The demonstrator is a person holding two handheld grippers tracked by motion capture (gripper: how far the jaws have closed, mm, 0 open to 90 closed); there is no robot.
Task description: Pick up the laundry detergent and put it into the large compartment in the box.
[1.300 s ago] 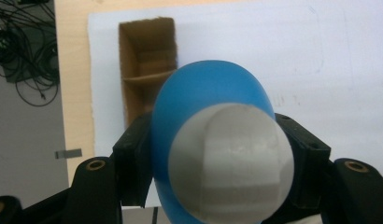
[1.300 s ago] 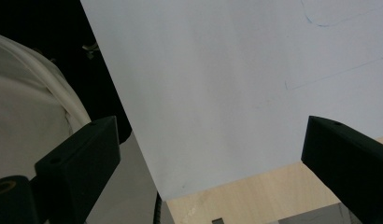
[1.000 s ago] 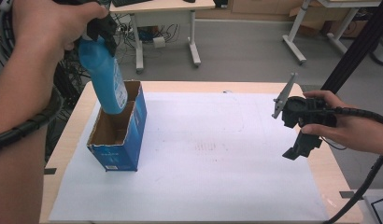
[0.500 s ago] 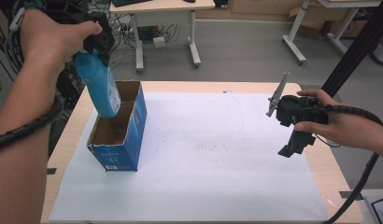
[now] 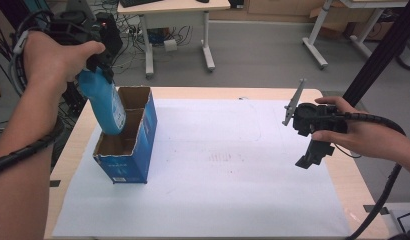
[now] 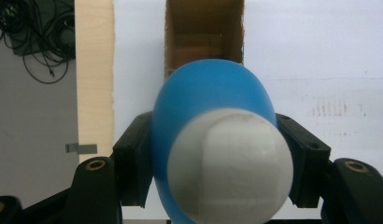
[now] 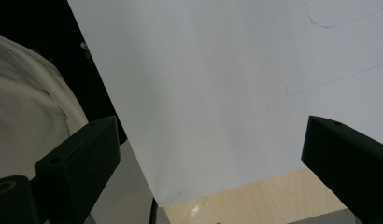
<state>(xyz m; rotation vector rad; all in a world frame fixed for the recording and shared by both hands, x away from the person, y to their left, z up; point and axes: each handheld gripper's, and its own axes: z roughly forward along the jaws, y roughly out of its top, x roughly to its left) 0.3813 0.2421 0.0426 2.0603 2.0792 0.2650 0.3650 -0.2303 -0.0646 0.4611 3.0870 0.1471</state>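
Note:
A blue bottle (image 5: 103,105) with a white cap (image 6: 229,163) hangs tilted, its lower end dipping into the open top of a blue cardboard box (image 5: 125,160). My left gripper (image 5: 96,67) is shut on the bottle near its cap end. In the left gripper view the jaws press both sides of the bottle (image 6: 208,102), with the open box (image 6: 203,28) beyond. My right gripper (image 5: 308,157) hovers over the right side of the table, jaws pointing down. In the right gripper view, the right gripper (image 7: 213,140) stands open and holds nothing.
A white paper sheet (image 5: 218,165) covers most of the wooden table (image 5: 353,200). The box stands near the table's left edge. A black slanted pole (image 5: 378,60) rises at the far right. Beyond the table are a desk (image 5: 173,7) and cables on the floor.
My left hand has come down and the bottle has sunk lower into the box. The right gripper has drifted slightly left.

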